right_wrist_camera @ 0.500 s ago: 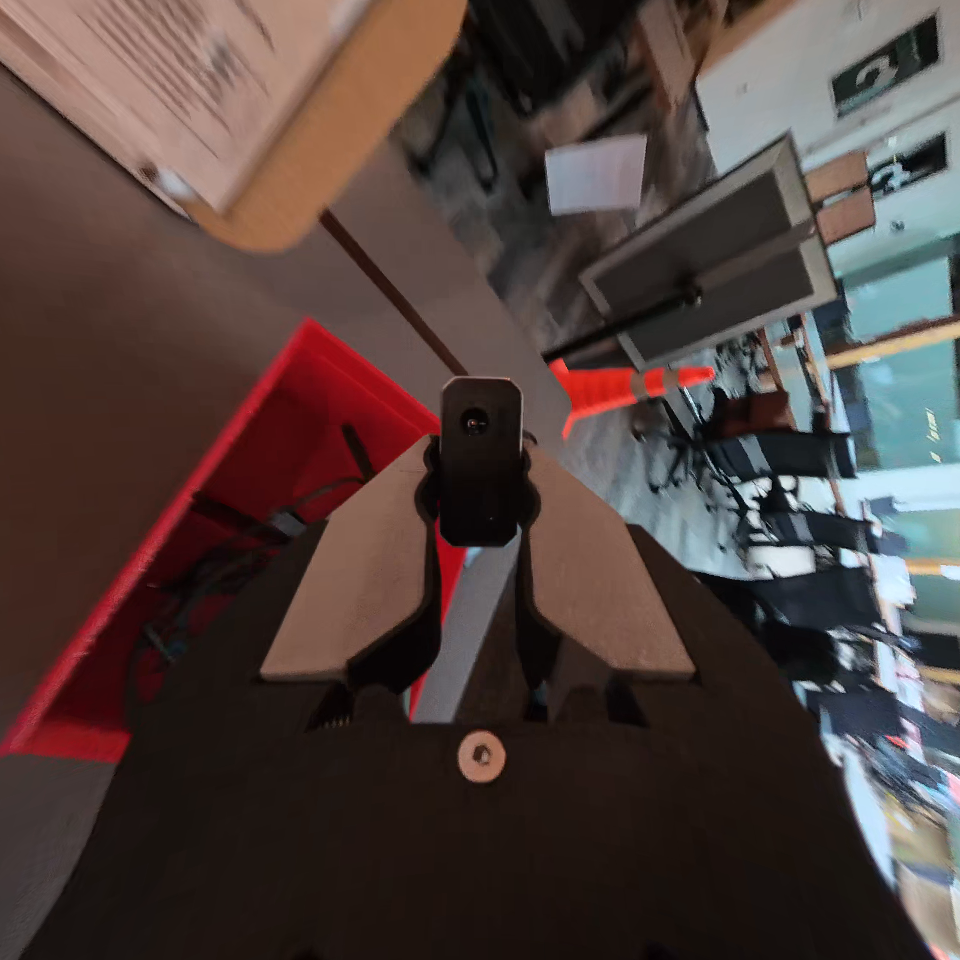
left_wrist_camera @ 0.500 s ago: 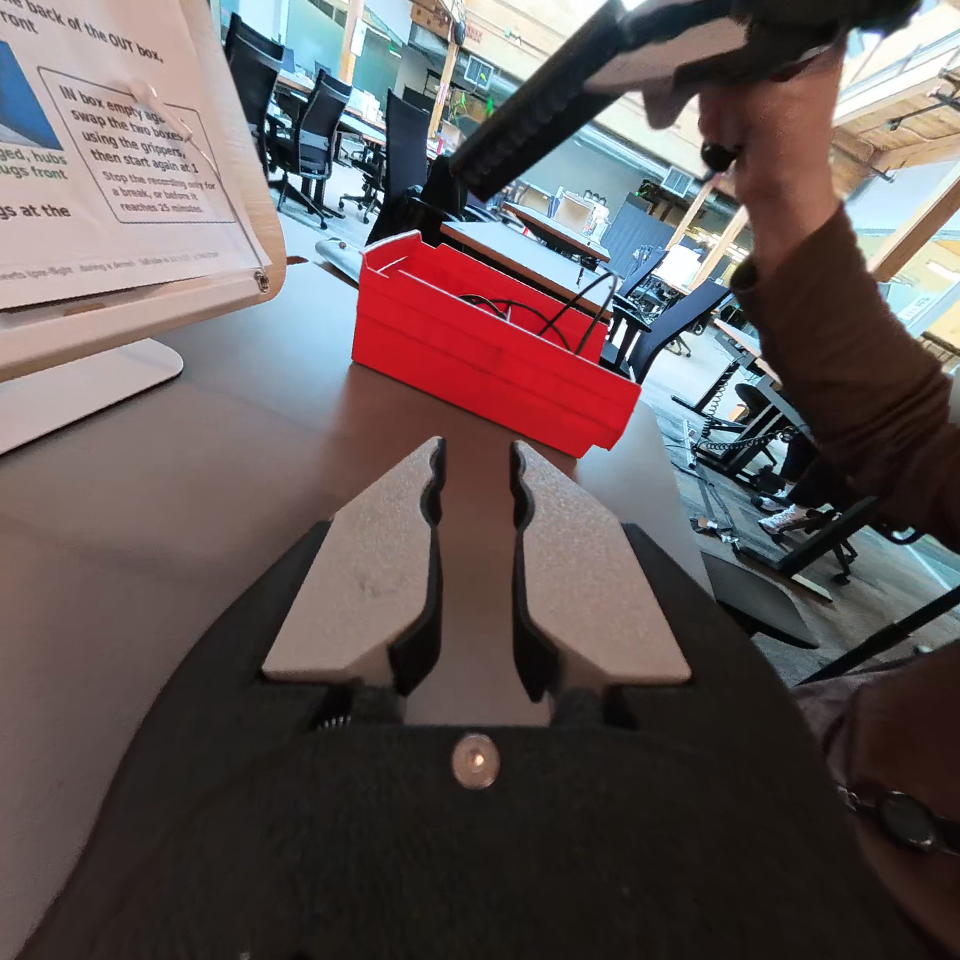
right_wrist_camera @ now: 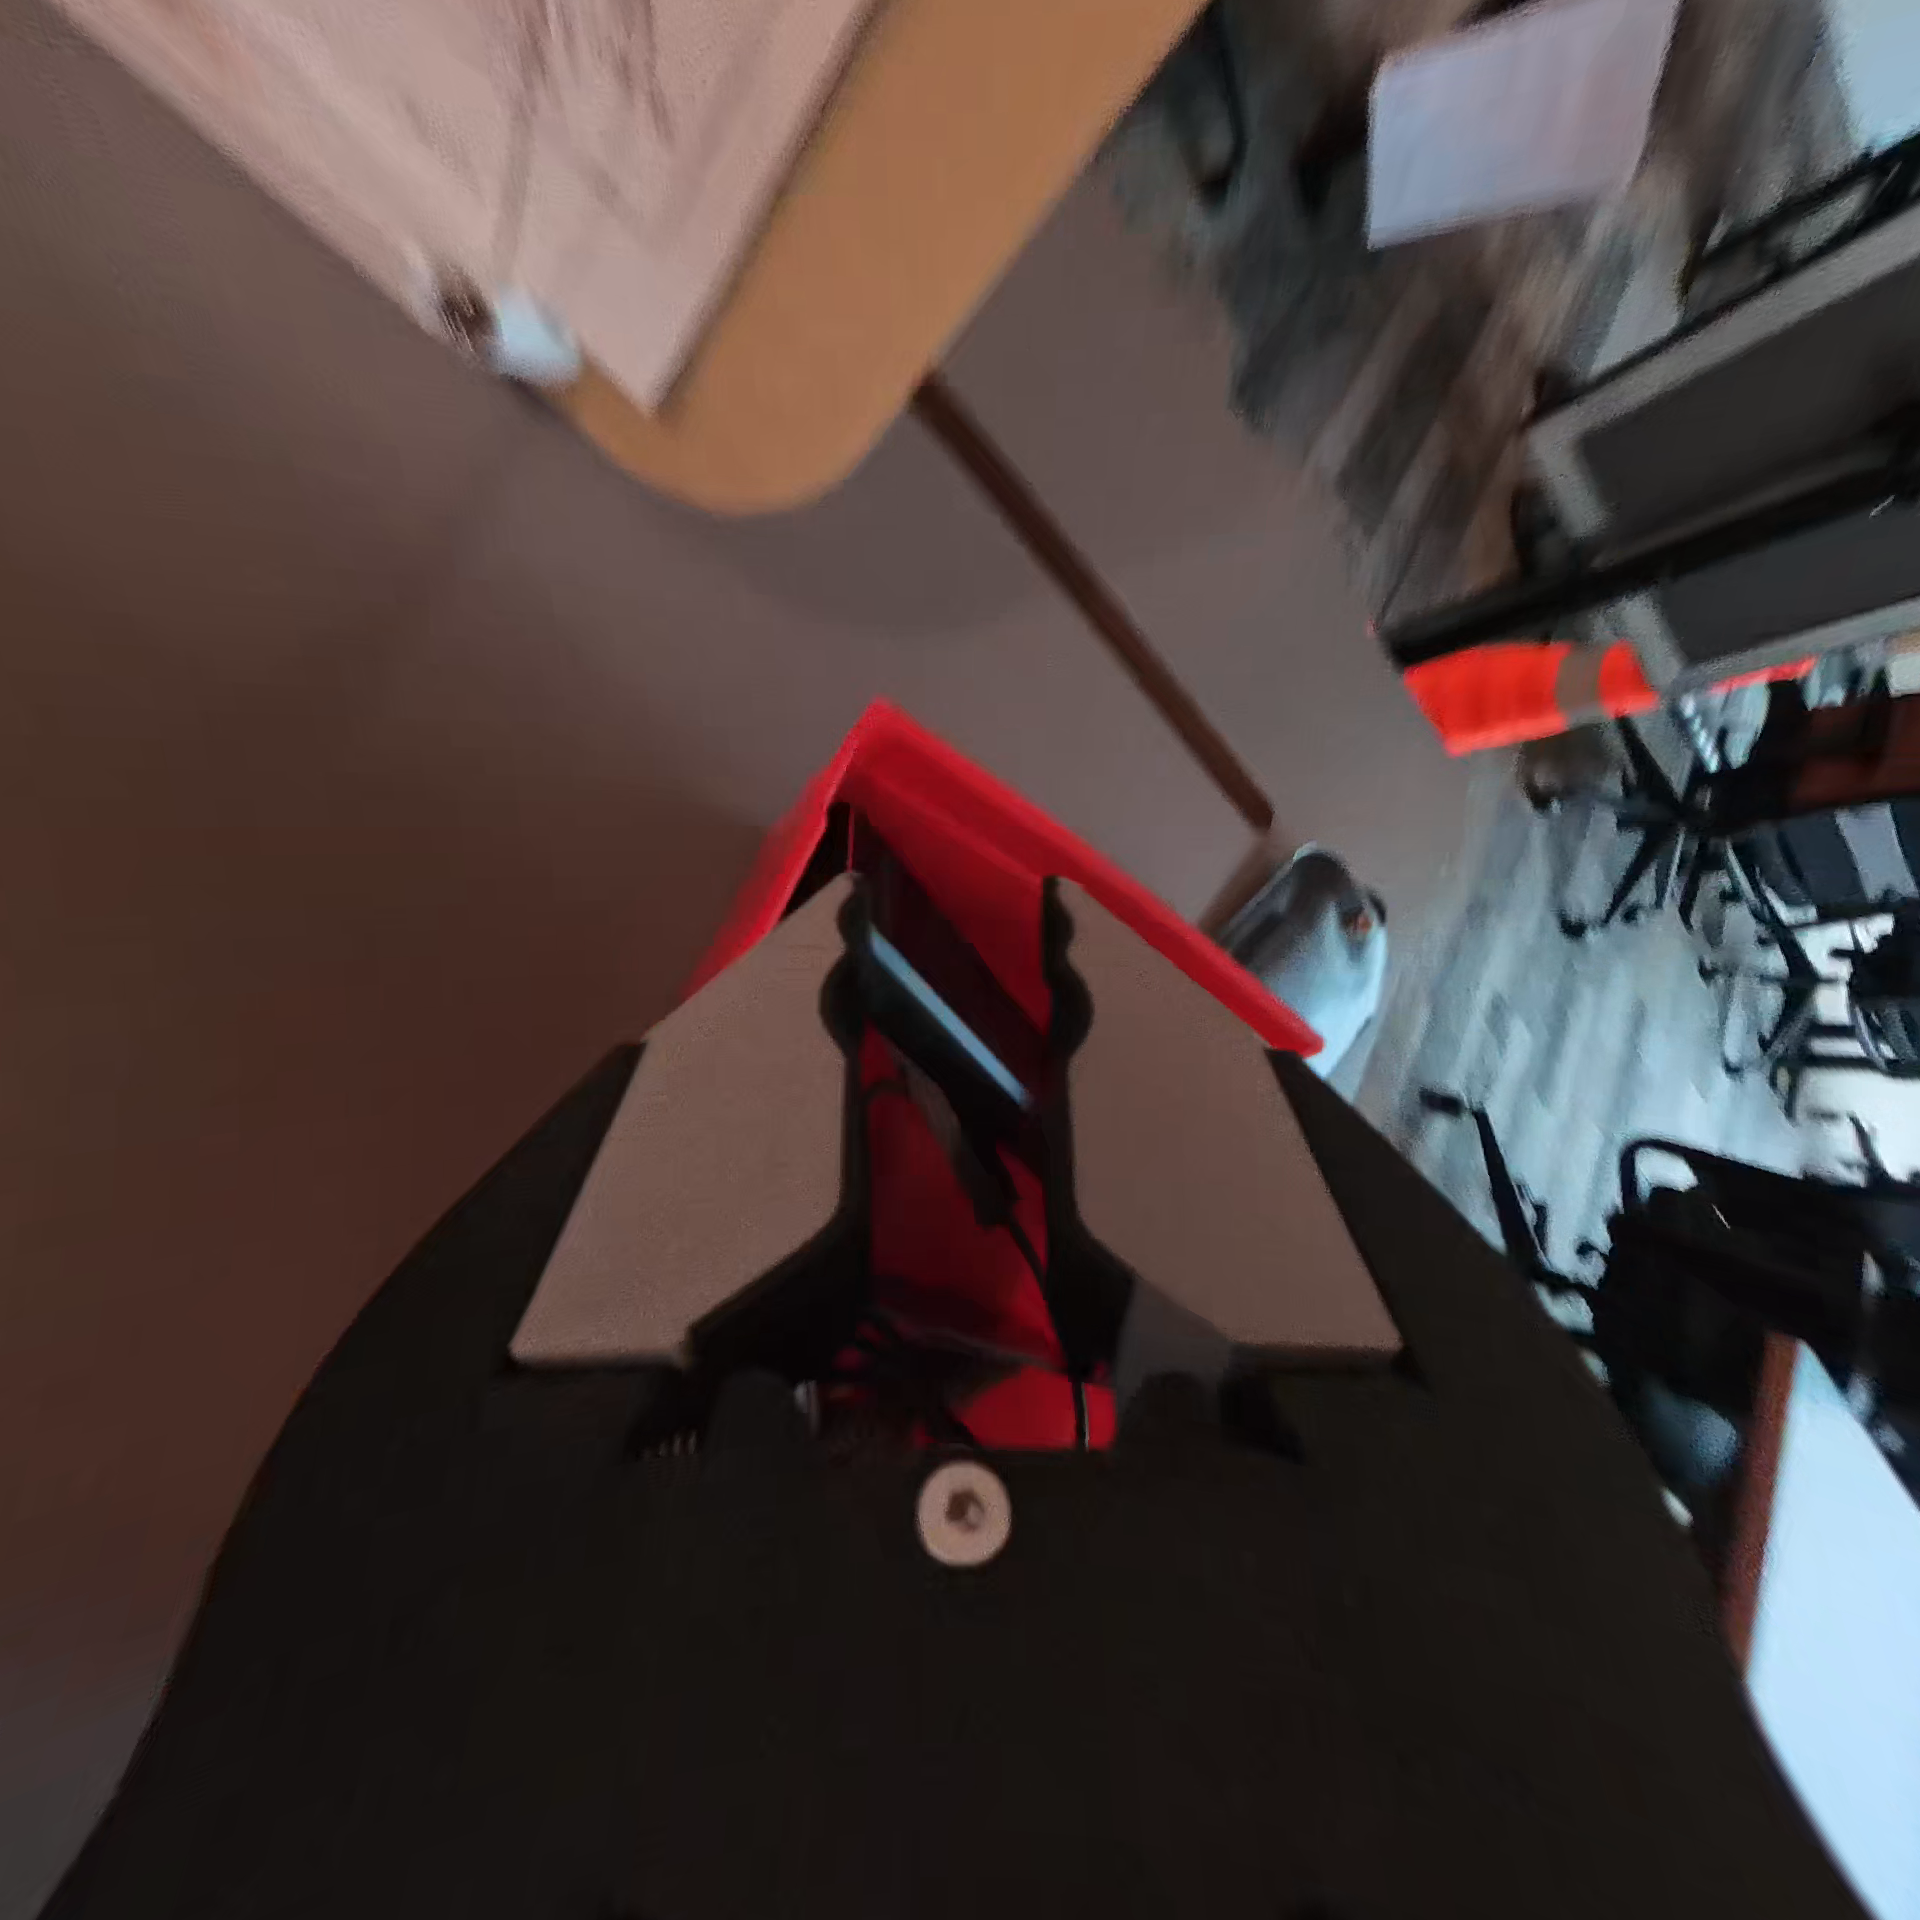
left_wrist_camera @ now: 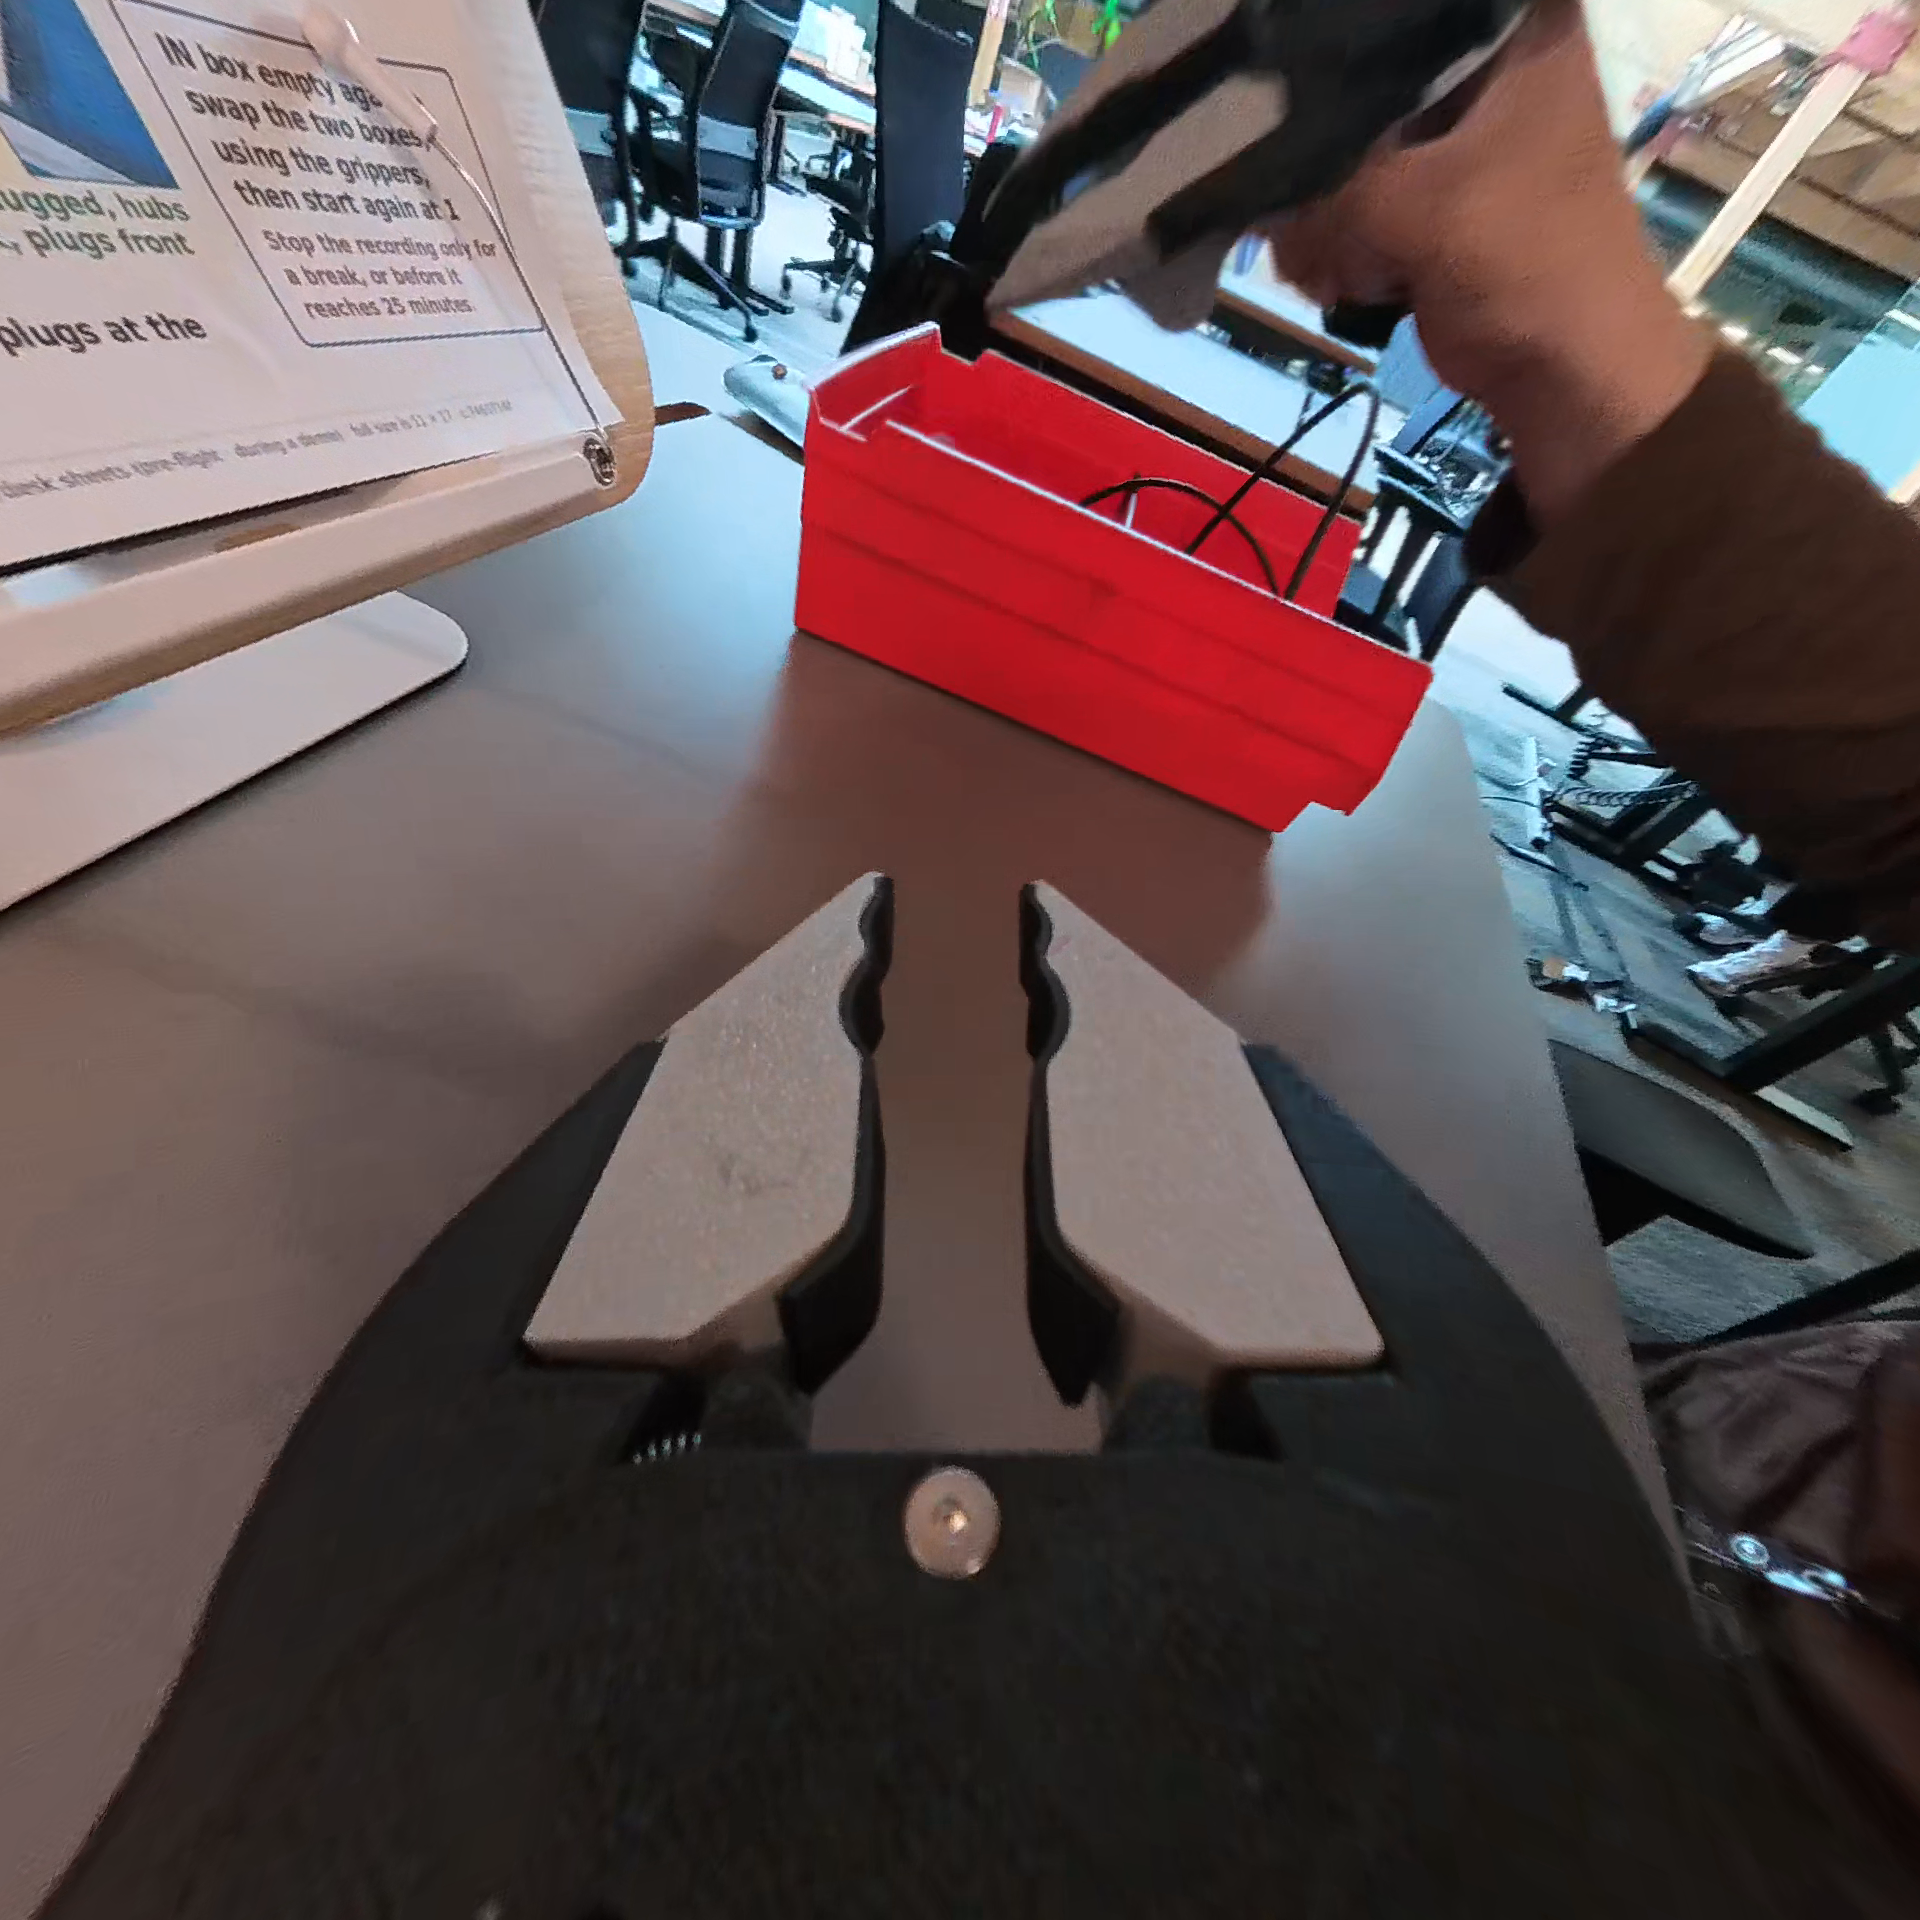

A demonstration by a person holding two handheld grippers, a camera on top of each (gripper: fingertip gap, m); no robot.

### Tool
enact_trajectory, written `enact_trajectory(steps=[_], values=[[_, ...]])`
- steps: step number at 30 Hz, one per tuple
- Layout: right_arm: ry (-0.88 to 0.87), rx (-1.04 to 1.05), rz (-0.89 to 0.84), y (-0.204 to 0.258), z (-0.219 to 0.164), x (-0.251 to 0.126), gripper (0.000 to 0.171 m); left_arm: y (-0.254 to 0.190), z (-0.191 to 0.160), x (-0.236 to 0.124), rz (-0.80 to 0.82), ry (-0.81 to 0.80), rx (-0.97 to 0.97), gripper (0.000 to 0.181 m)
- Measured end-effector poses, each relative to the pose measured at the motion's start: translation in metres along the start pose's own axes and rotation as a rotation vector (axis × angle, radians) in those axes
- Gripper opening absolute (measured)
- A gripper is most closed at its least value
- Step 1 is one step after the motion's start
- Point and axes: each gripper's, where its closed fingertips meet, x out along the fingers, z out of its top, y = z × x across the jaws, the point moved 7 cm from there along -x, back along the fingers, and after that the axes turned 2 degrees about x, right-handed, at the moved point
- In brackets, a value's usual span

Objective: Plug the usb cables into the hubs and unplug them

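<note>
Right gripper [right_wrist_camera: 951, 925] jaws apart over red bin [left_wrist_camera: 1091, 613] (cables inside) — left gripper [left_wrist_camera: 954, 914] narrowly parted, empty

An open-plan office: rows of black swivel chairs [left_wrist_camera: 717, 156] at long desks [left_wrist_camera: 831, 94], exposed timber beams [left_wrist_camera: 1766, 135], and an orange traffic cone [right_wrist_camera: 1527, 691] on the floor.

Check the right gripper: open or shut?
Open. The right gripper hovers over the red bin with a clear gap between its fingers, through which a black hub shows.
</note>
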Motion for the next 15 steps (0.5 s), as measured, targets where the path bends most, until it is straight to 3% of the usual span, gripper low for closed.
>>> enact_trajectory(steps=[2,6,10,15], values=[[-0.112,0.047,0.03,0.002,0.007,-0.025,0.044,0.001,0.0,-0.001,0.022,0.006,0.009,0.022],[-0.245,0.072,0.106,0.025,-0.013,-0.06,0.053,0.001,0.001,-0.001,0.046,0.007,0.026,0.023],[-0.296,0.063,0.004,0.038,-0.062,-0.074,0.067,-0.013,0.007,0.0,0.054,-0.034,0.171,0.023],[-0.349,0.15,0.115,0.061,-0.126,-0.089,0.091,-0.044,-0.003,0.006,0.069,-0.005,0.291,0.032]])
